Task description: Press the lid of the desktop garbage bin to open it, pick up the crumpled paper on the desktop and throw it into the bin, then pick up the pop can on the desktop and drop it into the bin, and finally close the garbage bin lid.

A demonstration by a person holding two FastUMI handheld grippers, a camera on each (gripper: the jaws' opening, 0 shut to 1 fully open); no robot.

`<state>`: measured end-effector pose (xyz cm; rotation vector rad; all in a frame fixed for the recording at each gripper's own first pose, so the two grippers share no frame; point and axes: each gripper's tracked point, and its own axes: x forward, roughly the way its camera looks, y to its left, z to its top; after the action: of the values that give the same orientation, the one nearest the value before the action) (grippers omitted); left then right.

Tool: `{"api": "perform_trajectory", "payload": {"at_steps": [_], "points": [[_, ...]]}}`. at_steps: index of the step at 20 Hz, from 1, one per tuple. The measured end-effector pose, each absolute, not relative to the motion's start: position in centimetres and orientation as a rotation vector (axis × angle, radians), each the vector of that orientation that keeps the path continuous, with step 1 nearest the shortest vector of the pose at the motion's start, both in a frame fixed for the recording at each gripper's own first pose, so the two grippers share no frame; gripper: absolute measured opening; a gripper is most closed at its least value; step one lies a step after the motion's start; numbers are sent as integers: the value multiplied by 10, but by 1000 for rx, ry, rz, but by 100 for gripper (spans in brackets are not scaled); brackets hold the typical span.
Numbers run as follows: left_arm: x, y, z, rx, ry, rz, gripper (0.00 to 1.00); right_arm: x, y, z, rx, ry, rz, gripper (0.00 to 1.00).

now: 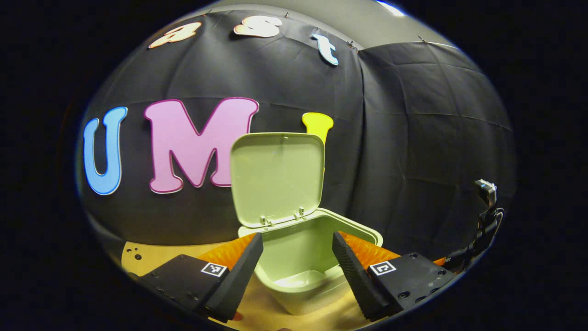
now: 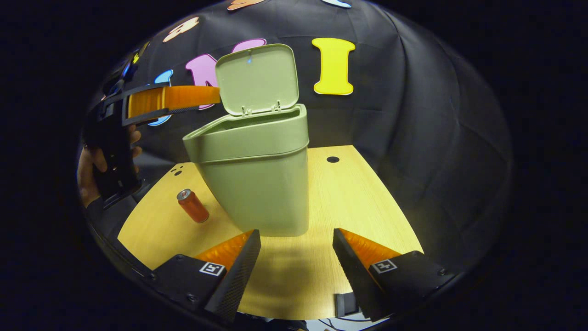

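Observation:
The pale green bin point(image 2: 262, 184) stands on the wooden table with its lid point(image 2: 257, 78) tipped up and back. My left gripper point(image 1: 297, 243) hangs open just above the bin's mouth point(image 1: 353, 223), nothing between its fingers; the bin's floor below looks bare. In the right gripper view the left gripper point(image 2: 216, 97) reaches in from the left at lid height, held by a hand point(image 2: 87, 170). An orange-red pop can point(image 2: 193, 205) stands tilted on the table left of the bin. My right gripper point(image 2: 296, 257) is open and empty, low in front of the bin.
The wooden table point(image 2: 367, 207) has a round hole point(image 2: 332, 159) behind the bin and small holes point(image 2: 177, 171) at the back left. Black cloth walls close the back and sides. A dark rig with a cable point(image 1: 486, 197) shows at the right edge.

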<state>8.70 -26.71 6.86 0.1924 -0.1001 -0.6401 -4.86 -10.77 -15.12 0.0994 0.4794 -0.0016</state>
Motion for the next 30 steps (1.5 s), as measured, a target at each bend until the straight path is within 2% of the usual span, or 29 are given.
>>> {"api": "perform_trajectory", "payload": {"at_steps": [4, 9, 12, 21, 30], "points": [[68, -183, 53, 173, -79, -543, 97, -52, -76, -139, 92, 467, -7, 99], [17, 3, -10, 109, 18, -332, 97, -57, 10, -135, 32, 459, 43, 99], [-8, 71, -39, 77, 62, -271, 97, -57, 52, -135, 22, 447, 69, 99], [-40, 148, -81, -35, 162, -155, 96, -32, 135, -151, -57, 459, 181, 99], [-37, 192, -102, -110, 251, 9, 96, 42, 196, -209, -125, 515, 287, 99]]}}
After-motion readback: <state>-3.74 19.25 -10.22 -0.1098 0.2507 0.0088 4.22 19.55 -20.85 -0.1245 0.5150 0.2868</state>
